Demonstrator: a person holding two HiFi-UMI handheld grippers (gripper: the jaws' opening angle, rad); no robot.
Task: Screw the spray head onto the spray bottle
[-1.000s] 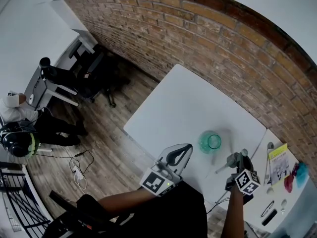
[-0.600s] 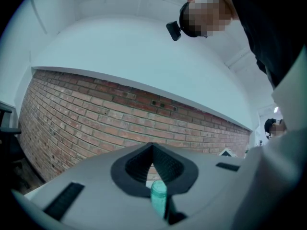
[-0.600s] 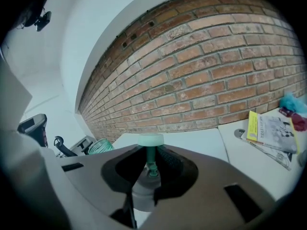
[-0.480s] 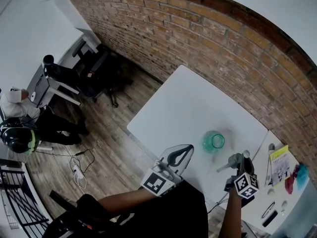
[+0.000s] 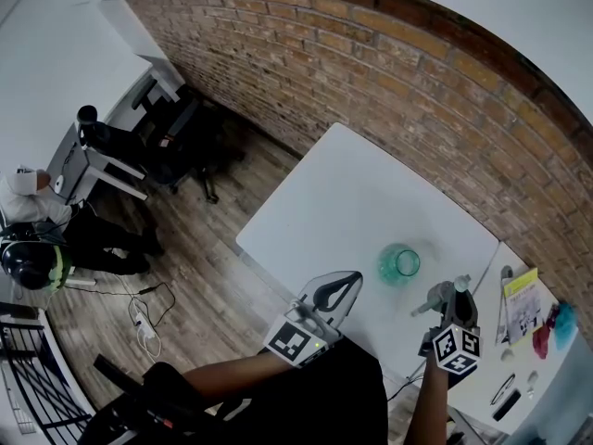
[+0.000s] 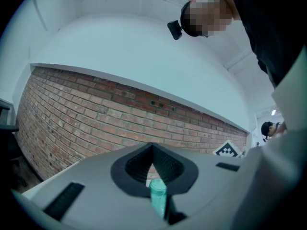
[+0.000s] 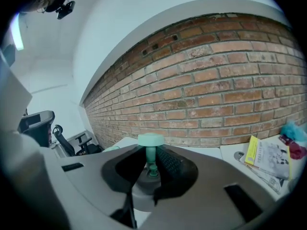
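Observation:
A teal spray bottle (image 5: 398,263) stands upright on the white table (image 5: 343,193), its mouth uncapped. My right gripper (image 5: 445,298) hovers just right of and nearer than the bottle, shut on the spray head (image 5: 434,298). In the right gripper view the head's mint-green top (image 7: 151,139) rises above the jaws and its grey collar (image 7: 143,191) sits between them; the right gripper (image 7: 151,153) faces the brick wall. My left gripper (image 5: 326,295) is at the table's near edge, left of the bottle and apart from it, shut with nothing held. Beyond the left gripper (image 6: 152,150) the bottle's teal neck (image 6: 158,195) shows.
A brick wall (image 5: 417,91) runs behind the table. On an adjoining table to the right lie a yellow booklet (image 5: 522,295) and pink and blue items (image 5: 554,327). Office chairs (image 5: 176,133) and a seated person (image 5: 37,239) are on the wooden floor at the left.
My right gripper has risen with the spray head and rolled slightly, shifting a little right in the head view. The left gripper and the bottle have stayed put.

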